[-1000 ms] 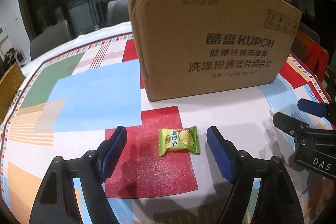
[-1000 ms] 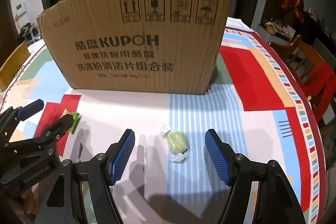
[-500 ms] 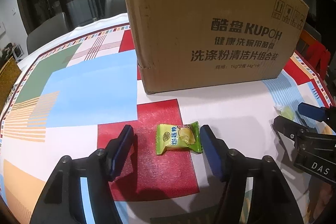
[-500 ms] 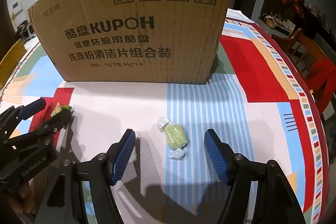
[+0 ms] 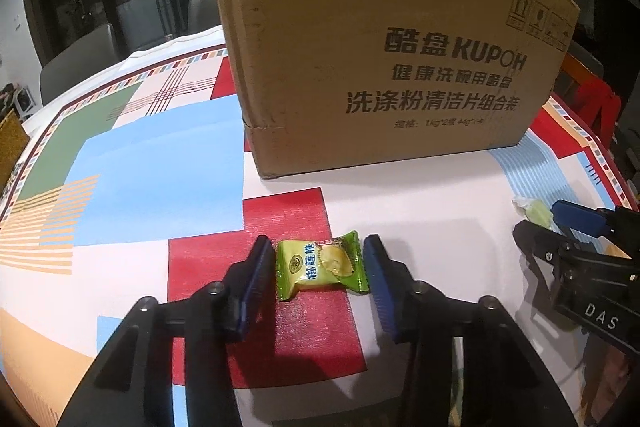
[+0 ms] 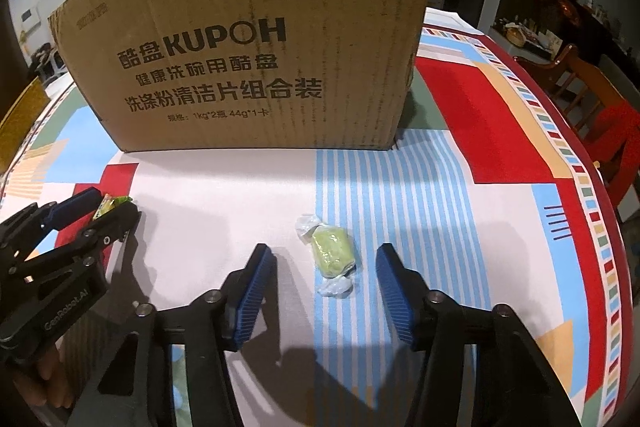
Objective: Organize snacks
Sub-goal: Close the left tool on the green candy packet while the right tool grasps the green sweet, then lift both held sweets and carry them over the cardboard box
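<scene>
Patterned tablecloth (image 5: 160, 163) is carrying a cardboard box (image 5: 380, 67) at the far side. Left gripper (image 5: 320, 269) is closing around the green candy packet (image 5: 322, 269), pads nearly touching. Right gripper (image 6: 324, 271) is closing astride the twist-wrapped candy (image 6: 332, 253), gaps both sides.

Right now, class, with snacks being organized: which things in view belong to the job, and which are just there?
Belongs to the job:
- green printed candy packet, between the closing left gripper
- pale green twist-wrapped candy, between the closing right gripper
- cardboard box

Just there:
- patterned tablecloth
- wooden chair
</scene>
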